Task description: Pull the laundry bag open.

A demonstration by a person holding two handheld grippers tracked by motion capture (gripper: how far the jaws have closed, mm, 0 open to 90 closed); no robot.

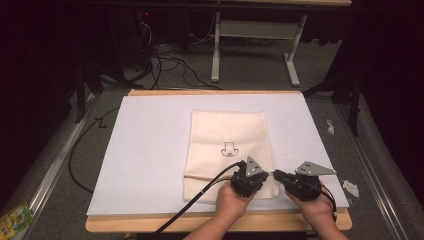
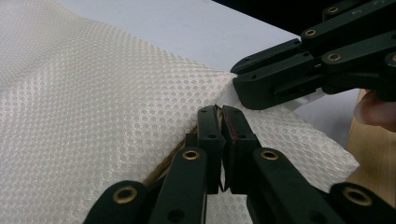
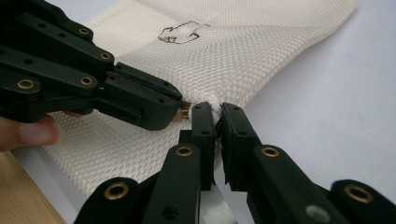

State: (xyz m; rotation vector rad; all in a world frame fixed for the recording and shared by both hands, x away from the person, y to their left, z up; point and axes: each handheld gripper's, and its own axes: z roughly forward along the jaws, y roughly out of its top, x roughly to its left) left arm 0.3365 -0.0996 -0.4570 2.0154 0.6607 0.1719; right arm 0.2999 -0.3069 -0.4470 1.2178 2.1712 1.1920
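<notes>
A cream mesh cloth (image 1: 227, 132) with a small black drawing (image 1: 229, 150) lies flat on a white sheet (image 1: 150, 150). Both grippers meet at its near right corner. My left gripper (image 1: 264, 176) is shut, its jaws pinching the cloth's edge (image 2: 221, 112), where a brown seam shows. My right gripper (image 1: 276, 174) comes in from the right and is shut on the bunched corner (image 3: 216, 109). The two sets of jaws sit a finger's width apart. The cloth (image 2: 93, 116) rises slightly at the pinch, and the drawing (image 3: 182, 32) shows beyond the left gripper (image 3: 175, 102).
The sheet covers a wooden table whose front edge (image 1: 150, 222) is bare. A black cable (image 1: 190, 205) trails from the left gripper off the front. White scraps (image 1: 351, 187) lie at the right, and a yellow packet (image 1: 12, 220) on the floor at left.
</notes>
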